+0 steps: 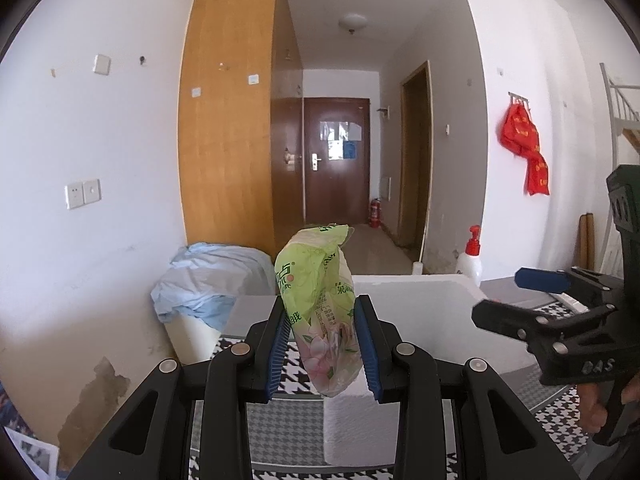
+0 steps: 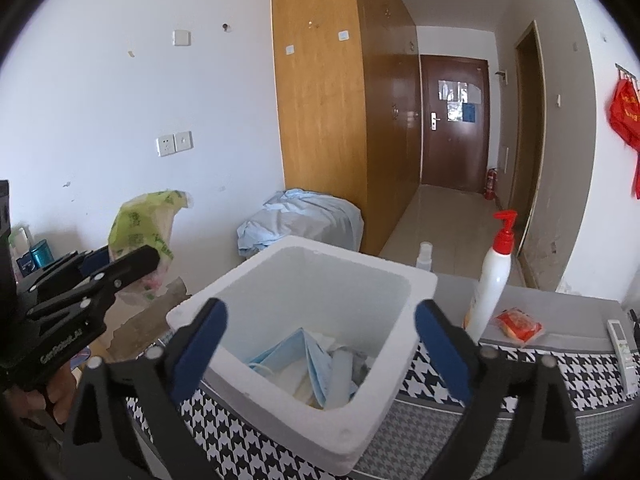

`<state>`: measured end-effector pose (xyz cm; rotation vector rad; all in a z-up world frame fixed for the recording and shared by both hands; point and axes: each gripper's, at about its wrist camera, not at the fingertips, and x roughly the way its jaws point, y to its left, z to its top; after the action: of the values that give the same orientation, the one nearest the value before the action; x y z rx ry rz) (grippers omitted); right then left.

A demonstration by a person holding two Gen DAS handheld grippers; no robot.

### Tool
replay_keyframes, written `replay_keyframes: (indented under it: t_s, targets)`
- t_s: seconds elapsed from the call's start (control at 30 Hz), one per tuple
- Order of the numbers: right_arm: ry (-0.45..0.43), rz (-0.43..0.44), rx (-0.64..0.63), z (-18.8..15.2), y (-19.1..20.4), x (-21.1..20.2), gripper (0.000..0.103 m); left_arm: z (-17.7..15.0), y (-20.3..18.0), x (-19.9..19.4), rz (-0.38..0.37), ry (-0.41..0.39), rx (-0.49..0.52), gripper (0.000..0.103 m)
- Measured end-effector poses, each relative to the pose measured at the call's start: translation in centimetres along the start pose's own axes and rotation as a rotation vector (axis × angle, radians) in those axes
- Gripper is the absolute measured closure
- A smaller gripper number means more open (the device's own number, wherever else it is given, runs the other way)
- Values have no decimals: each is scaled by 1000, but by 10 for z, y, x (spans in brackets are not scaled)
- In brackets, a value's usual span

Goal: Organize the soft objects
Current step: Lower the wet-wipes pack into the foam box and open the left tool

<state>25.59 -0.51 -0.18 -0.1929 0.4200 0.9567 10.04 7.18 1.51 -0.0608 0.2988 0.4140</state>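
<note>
Left gripper [image 1: 323, 344] clamped on the limp green tissue pack [image 1: 320, 300], right gripper [image 2: 320, 356] wide apart over the foam box [image 2: 394, 276]; if we release early, pack flops outside the box.

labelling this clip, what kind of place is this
Probably a lived-in flat or dorm room: a wooden wardrobe, an entry door down a hallway, and a houndstooth-covered table with a foam box.

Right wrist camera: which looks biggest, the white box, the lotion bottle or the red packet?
1. white foam box, though it is nearest the camera.
2. lotion bottle.
3. red packet.
</note>
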Motion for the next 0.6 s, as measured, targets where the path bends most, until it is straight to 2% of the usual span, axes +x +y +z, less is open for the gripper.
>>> replay_keyframes:
  t_s: [0.6]
  targets:
    - [-29, -78, 18, -10, -24, -24, 1, 16, -26, 18, -89, 25, 28, 68]
